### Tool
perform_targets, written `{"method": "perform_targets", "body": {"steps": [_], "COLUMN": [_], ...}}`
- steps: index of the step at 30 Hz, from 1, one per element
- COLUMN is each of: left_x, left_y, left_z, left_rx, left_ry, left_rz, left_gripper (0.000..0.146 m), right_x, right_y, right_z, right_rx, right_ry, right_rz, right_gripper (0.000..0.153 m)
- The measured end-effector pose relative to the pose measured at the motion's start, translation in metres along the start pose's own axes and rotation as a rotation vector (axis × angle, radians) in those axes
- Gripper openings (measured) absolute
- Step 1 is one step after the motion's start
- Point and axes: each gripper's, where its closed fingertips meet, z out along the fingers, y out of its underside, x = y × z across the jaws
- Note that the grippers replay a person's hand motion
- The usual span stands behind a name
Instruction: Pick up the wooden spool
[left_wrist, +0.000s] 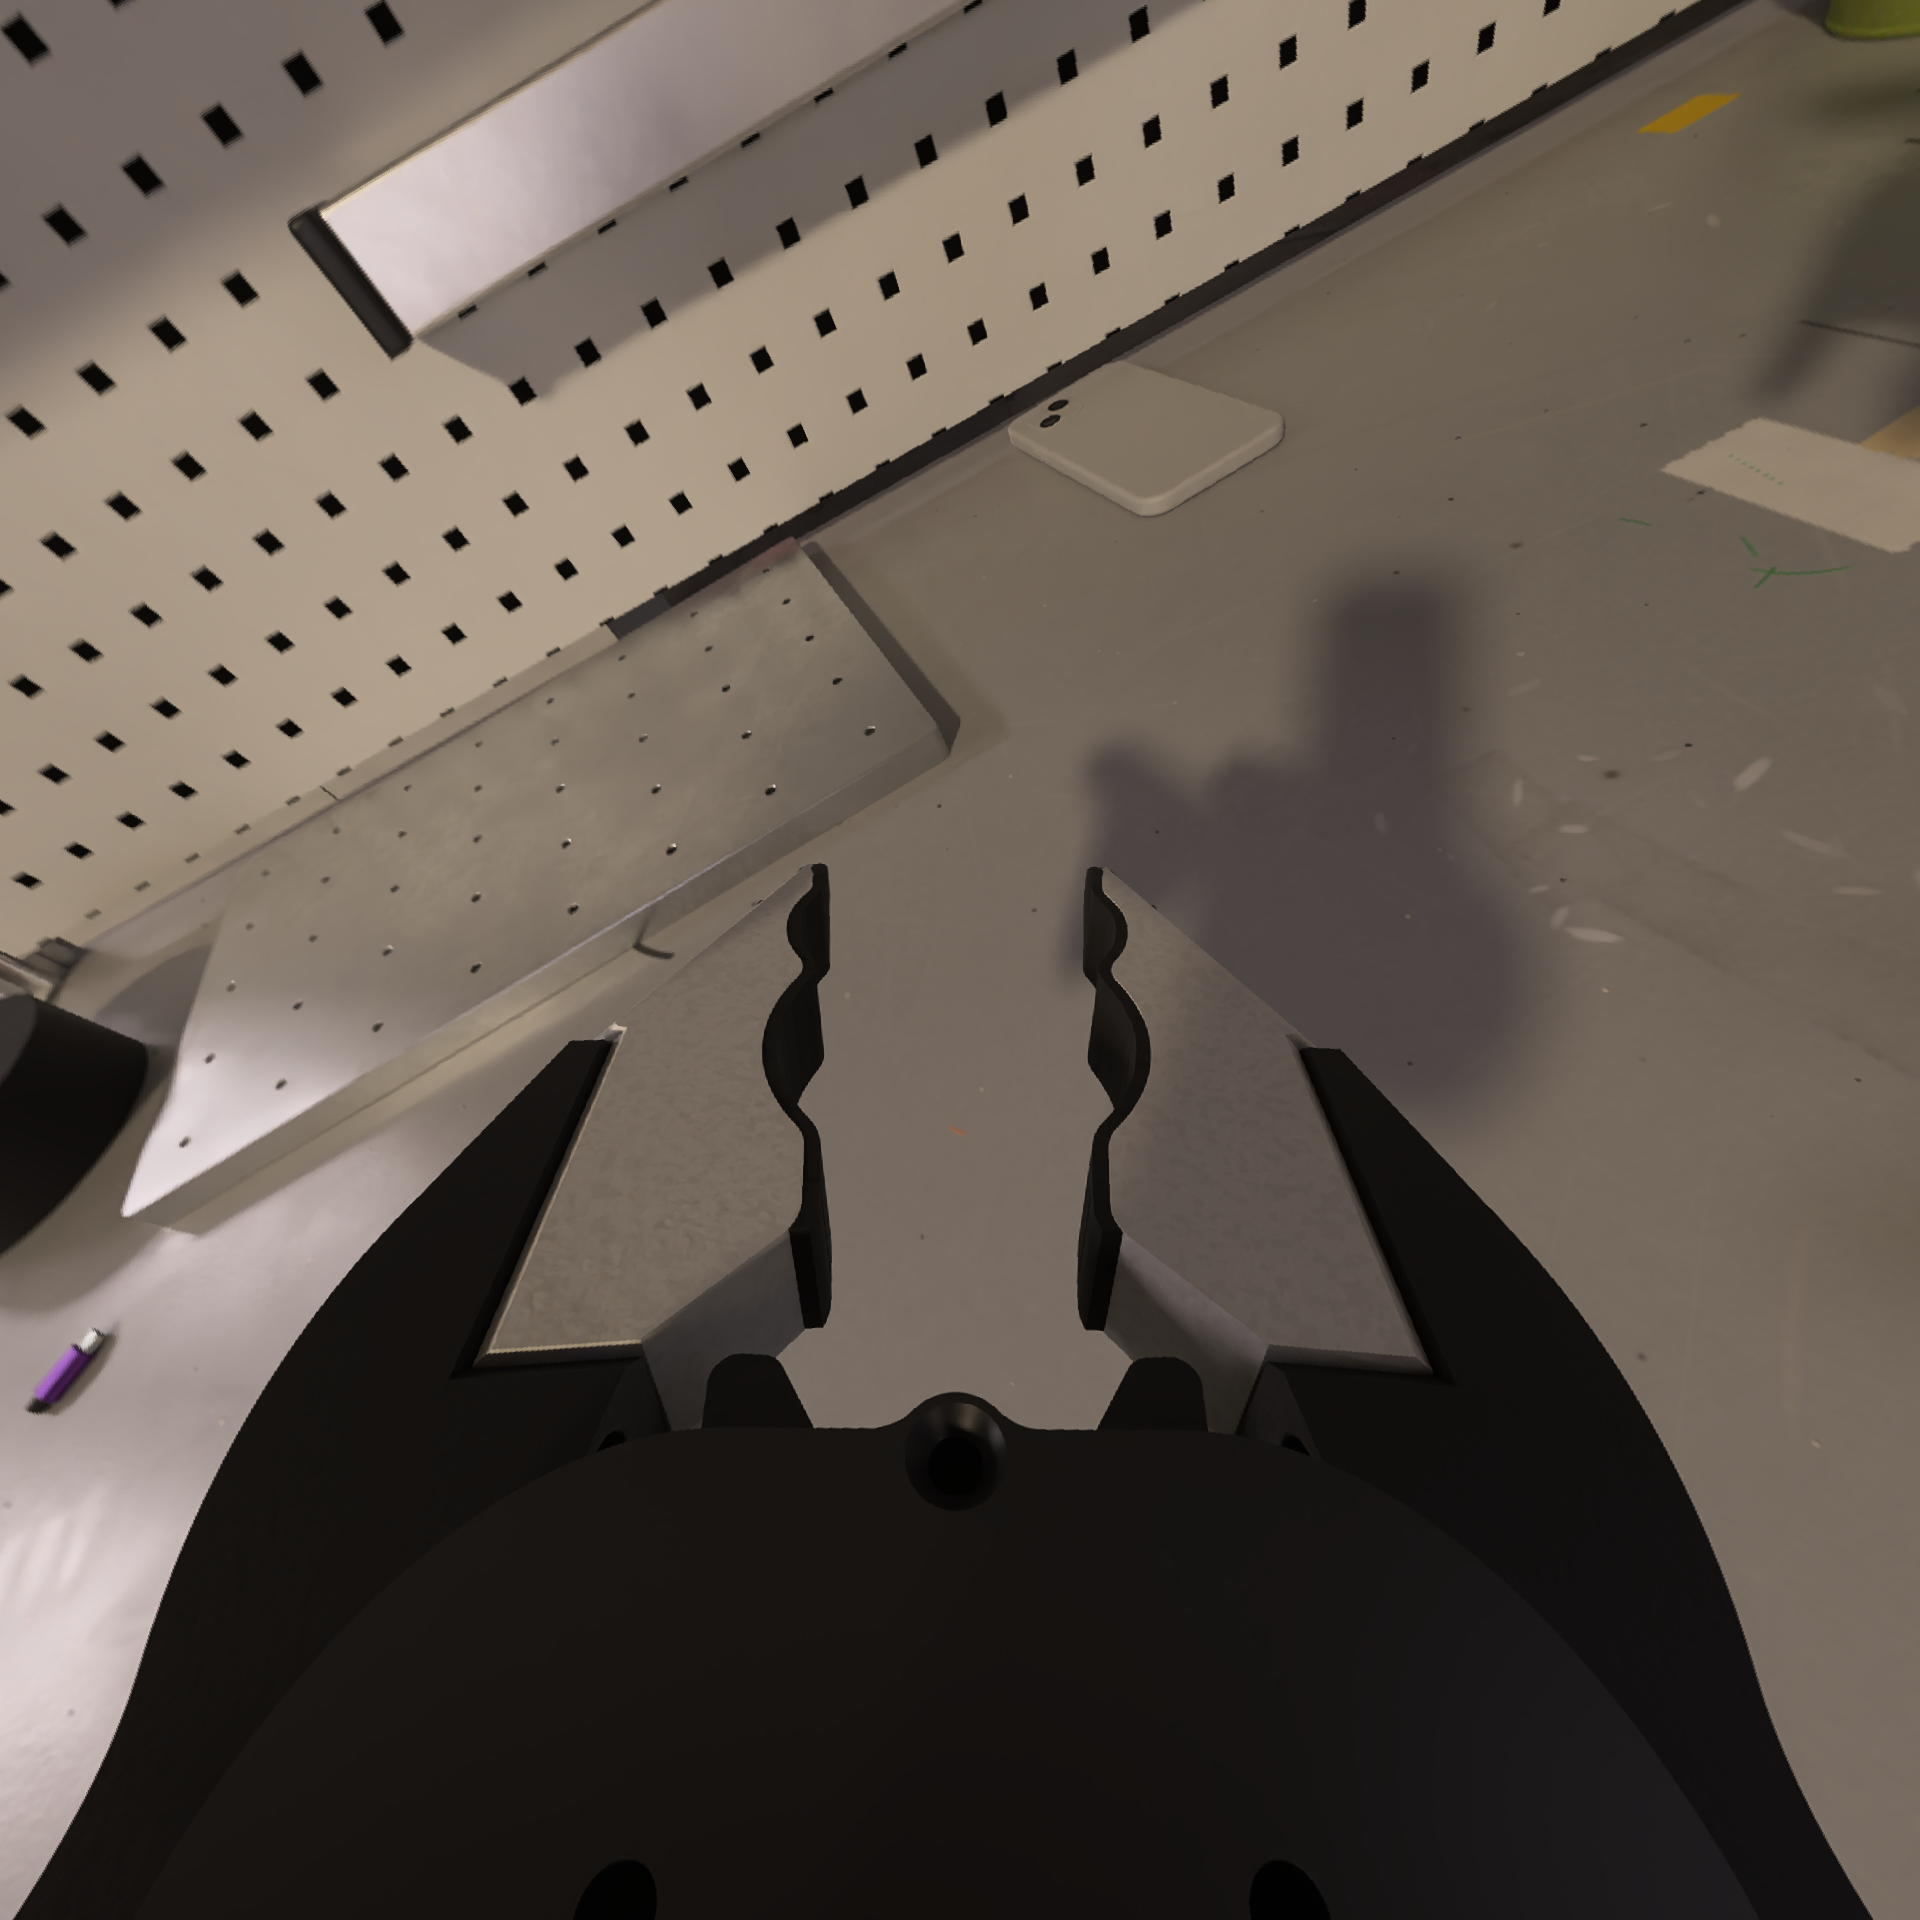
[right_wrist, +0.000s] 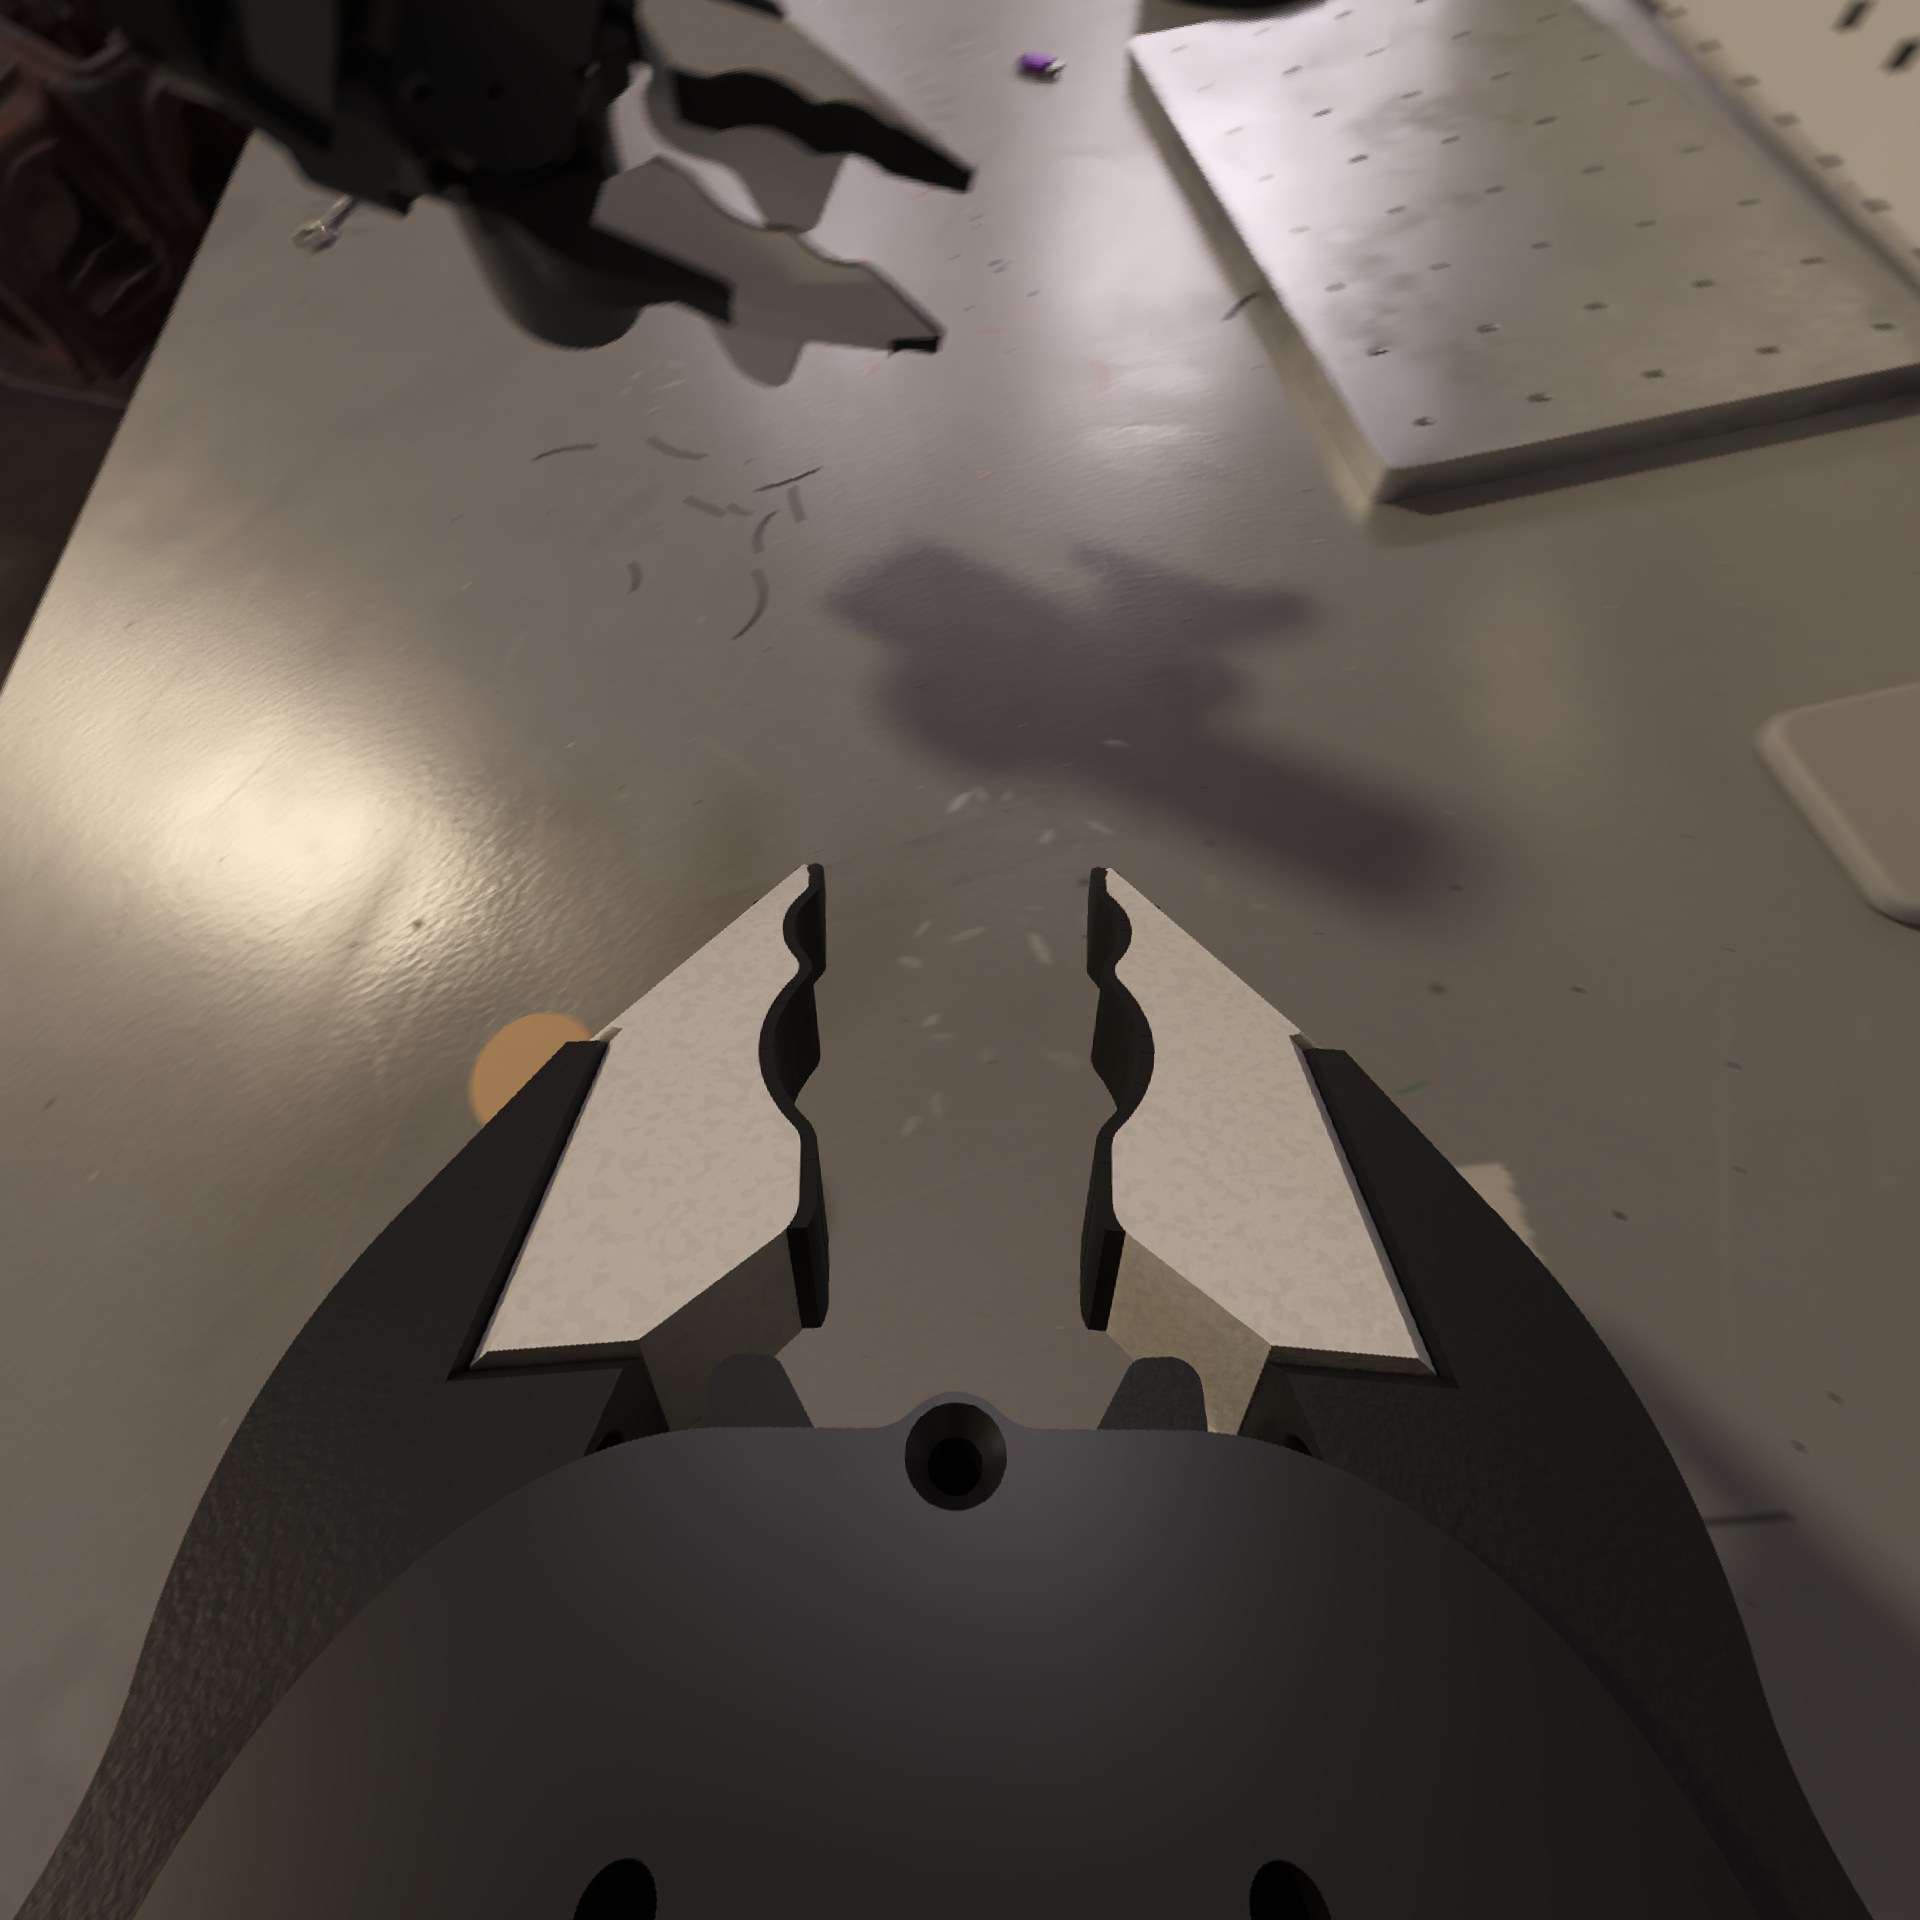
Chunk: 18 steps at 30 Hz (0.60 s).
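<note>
tan spool (right_wrist: 520, 1060) partly behind r. finger

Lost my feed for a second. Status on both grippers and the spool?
Left gripper open, empty, over bare table. Right gripper open, empty. Tan round shape, maybe the wooden spool, peeks beside right gripper's left finger; not confirmed. Nothing in the way.

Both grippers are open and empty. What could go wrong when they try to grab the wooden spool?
The right gripper may miss: only a tan round edge, perhaps the wooden spool, peeks out beside its finger, mostly hidden. The left gripper sees no spool at all. Both hover over one table, so they might bump.
</note>
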Motion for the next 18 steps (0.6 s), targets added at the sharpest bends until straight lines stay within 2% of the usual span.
{"method": "perform_targets", "body": {"steps": [4,8,15,18], "left_x": [-0.002,0.01,0.084,0.113], "left_y": [0.008,0.007,-0.007,-0.013], "left_z": [-0.008,-0.024,-0.045,-0.052], "left_rx": [-0.007,0.007,0.045,0.063], "left_ry": [-0.008,0.001,0.221,0.321], "left_rz": [-0.046,-0.033,0.072,0.1], "left_gripper": [0.056,0.056,0.053,0.053], "right_x": [-0.042,-0.086,-0.114,-0.119], "right_y": [0.014,0.038,0.082,0.092], "right_z": [0.01,0.018,0.035,0.043], "right_rx": [-0.069,-0.147,-0.276,-0.308], "right_ry": [-0.096,-0.207,-0.243,-0.266], "right_rz": [-0.061,-0.093,-0.032,0.006], "right_gripper": [0.061,0.064,0.065,0.052]}}
